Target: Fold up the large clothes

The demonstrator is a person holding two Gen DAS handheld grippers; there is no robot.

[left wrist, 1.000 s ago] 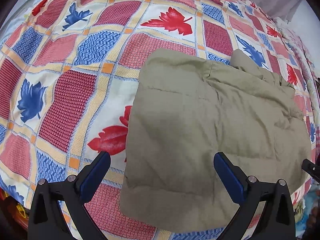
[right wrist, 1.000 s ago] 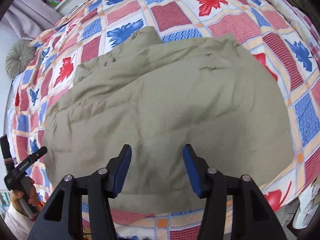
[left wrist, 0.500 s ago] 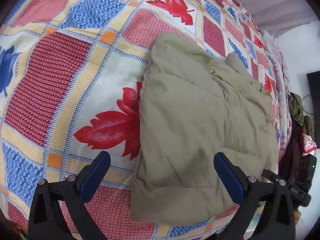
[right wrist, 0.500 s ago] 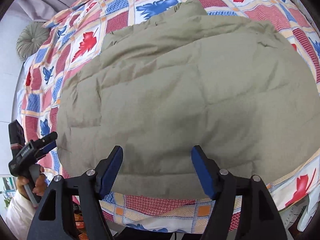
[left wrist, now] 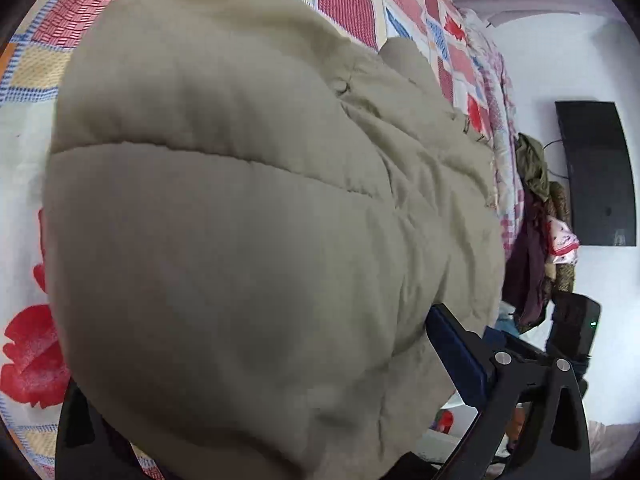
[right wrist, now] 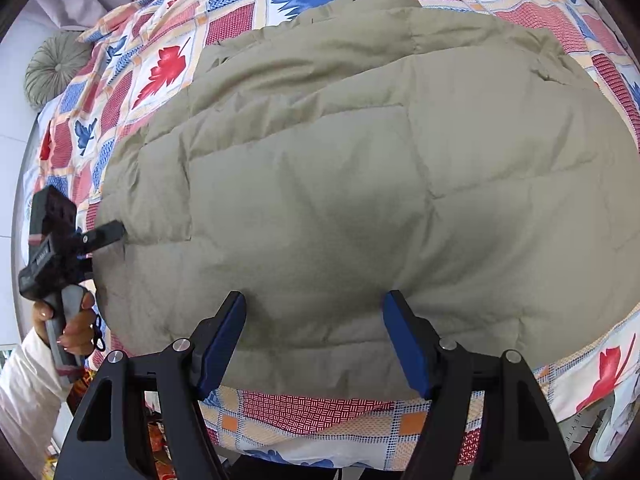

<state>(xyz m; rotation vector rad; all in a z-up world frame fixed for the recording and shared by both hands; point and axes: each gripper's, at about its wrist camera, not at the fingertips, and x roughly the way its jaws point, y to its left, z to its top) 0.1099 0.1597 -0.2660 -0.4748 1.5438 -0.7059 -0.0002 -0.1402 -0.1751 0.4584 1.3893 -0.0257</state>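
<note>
Olive-khaki quilted fabric fills both views: a puffy padded jacket (right wrist: 340, 184), already doubled into a thick bundle, is spread across the near part of the bed, its near hem close to the mattress edge.

The right gripper (right wrist: 314, 336) is held over that hem. Its jaws have just been opening and stand wide apart; the cloth lies below the gap and nothing is pinched. The left gripper (right wrist: 98, 236), carried in a hand (right wrist: 76, 320), is set against the bundle's left edge. In its own view one blue finger (left wrist: 452, 352) is seen spread out to the side while the other is hidden behind bulging cloth, so the jaws are judged apart with fabric between them, though contact cannot be confirmed.

Several faults can be expected. If only the top layer is caught, the fold would be peeled open. The springy filling is likely to push any new fold back up. If the two sides are lifted unevenly, the bundle would be skewed or dragged off the bed.

A checked bedspread (right wrist: 312, 404) with red and blue leaves covers the mattress. A round pleated grey-green cushion (right wrist: 56, 68) sits at its far corner. A dark flat screen (left wrist: 596, 172) is mounted on the white wall, with hanging clothes (left wrist: 536, 240) beside it.
</note>
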